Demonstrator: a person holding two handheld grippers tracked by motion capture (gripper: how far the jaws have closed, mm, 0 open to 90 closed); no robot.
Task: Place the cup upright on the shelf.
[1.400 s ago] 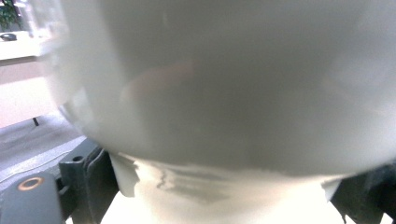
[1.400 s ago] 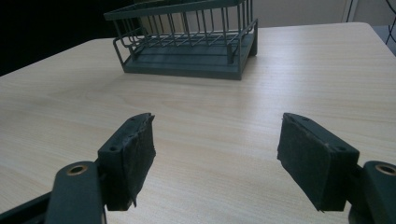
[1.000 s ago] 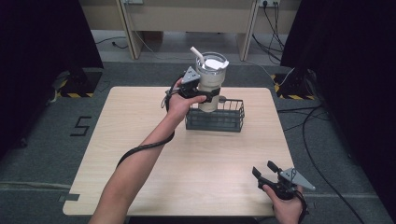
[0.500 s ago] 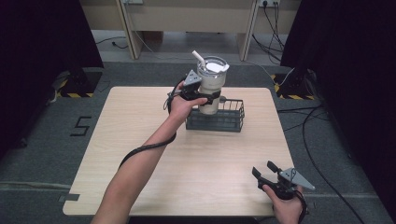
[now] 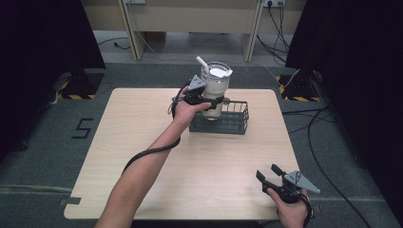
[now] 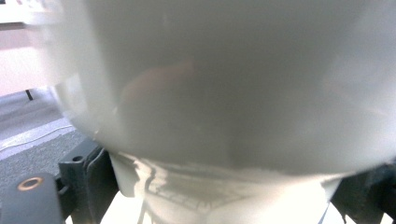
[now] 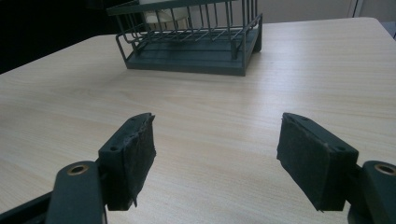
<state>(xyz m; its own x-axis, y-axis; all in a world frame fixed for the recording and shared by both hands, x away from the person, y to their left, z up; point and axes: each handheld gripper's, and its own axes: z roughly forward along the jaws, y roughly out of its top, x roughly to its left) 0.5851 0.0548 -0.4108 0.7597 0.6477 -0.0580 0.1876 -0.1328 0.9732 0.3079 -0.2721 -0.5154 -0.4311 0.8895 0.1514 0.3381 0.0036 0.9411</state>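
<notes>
Left tool gripping tumbler, seemingly above wire basket

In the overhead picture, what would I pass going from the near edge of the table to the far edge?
Right gripper held open at the near edge → bare wooden table → dark wire basket → tumbler held by the left gripper.

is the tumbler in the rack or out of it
Still partly in: the left tool grips the upright tumbler, whose base sits inside the wire rack. Whether it touches the rack floor cannot be told.
</notes>
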